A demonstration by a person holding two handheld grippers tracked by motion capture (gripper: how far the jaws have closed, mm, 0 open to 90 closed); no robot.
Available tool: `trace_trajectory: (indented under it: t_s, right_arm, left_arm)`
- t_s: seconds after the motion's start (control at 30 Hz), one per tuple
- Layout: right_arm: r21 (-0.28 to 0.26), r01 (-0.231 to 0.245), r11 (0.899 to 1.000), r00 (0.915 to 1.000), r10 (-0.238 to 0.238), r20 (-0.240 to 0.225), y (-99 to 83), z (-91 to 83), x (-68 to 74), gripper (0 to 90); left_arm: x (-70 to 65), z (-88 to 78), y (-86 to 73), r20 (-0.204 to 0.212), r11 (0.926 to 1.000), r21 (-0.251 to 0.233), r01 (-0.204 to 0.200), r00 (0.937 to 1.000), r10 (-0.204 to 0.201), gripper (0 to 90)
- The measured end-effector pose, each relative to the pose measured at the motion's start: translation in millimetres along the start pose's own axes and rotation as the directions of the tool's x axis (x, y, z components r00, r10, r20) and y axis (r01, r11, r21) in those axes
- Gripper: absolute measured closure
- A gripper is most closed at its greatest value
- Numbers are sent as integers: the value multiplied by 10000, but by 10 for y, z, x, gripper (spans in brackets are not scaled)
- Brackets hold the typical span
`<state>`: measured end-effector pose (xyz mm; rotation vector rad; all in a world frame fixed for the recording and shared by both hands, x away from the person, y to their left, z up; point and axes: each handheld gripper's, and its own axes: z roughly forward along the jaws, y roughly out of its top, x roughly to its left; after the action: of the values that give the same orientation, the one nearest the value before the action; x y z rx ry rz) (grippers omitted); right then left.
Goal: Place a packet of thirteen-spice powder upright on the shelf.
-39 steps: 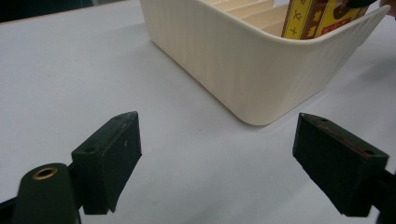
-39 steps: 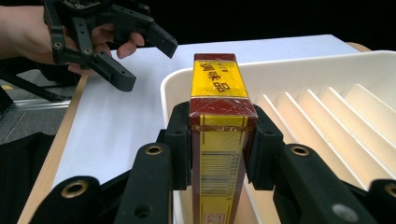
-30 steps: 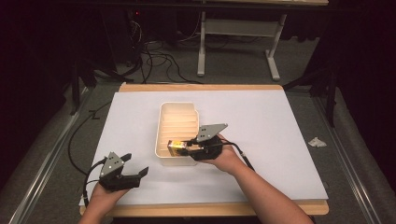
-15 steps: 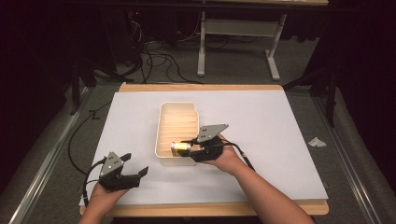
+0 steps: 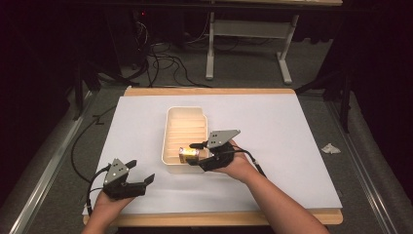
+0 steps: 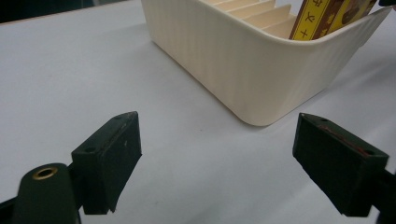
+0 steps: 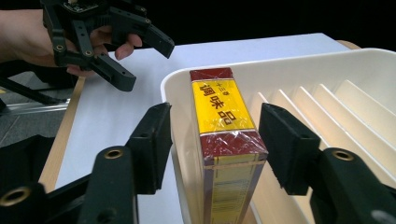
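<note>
Reading the yellow-and-maroon box [image 7: 224,140], we find the characters 调味品; it stands at the near end of the ribbed cream tray [image 5: 171,127], between the parted right gripper [image 7: 215,144] jaws; our left gripper [image 5: 132,181], open, rests on the white mat [image 5: 292,126].

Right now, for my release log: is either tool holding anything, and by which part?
Nothing is held. The right tool straddles the yellow box with gaps on both sides; the left tool is open and empty.
</note>
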<state>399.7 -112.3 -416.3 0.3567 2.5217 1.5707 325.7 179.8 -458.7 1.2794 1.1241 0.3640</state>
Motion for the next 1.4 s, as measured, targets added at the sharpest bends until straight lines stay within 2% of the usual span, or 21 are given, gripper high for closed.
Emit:
trace_trajectory:
  t_s: [0.2, 0.37, 0.8, 0.97, 1.27, 1.4]
  right_arm:
    - [44, 21, 10000, 9997, -22, 228, 19, -25, 11, 361]
    - [-38, -199, 9998, 9985, 201, 503, 45, -47, 31, 277]
    - [-103, -120, 9999, 9968, 128, 786, 83, -143, 64, 242]
    - [-98, -142, 9999, 9943, 152, 1054, 83, -238, 61, 240]
    - [-23, -489, 9988, 9814, 485, 1857, -3, -492, 6, 259]
    - [41, -770, 9970, 9695, 739, 2338, -86, -631, -37, 253]
  left_arm:
    - [1, -1, 2, -17, 10000, -27, -9, 10000, 9, 161]
    - [5, -13, 17, -52, 9999, -163, -2, 10000, 1, 161]
    - [13, -19, 29, -99, 9997, -245, 24, 9999, -27, 161]
    - [13, -19, 27, -106, 9997, -238, 31, 9999, -33, 161]
    - [14, -14, 27, -120, 9997, -249, 38, 9999, -41, 161]
    - [18, -11, 33, -141, 9996, -290, 45, 9999, -49, 161]
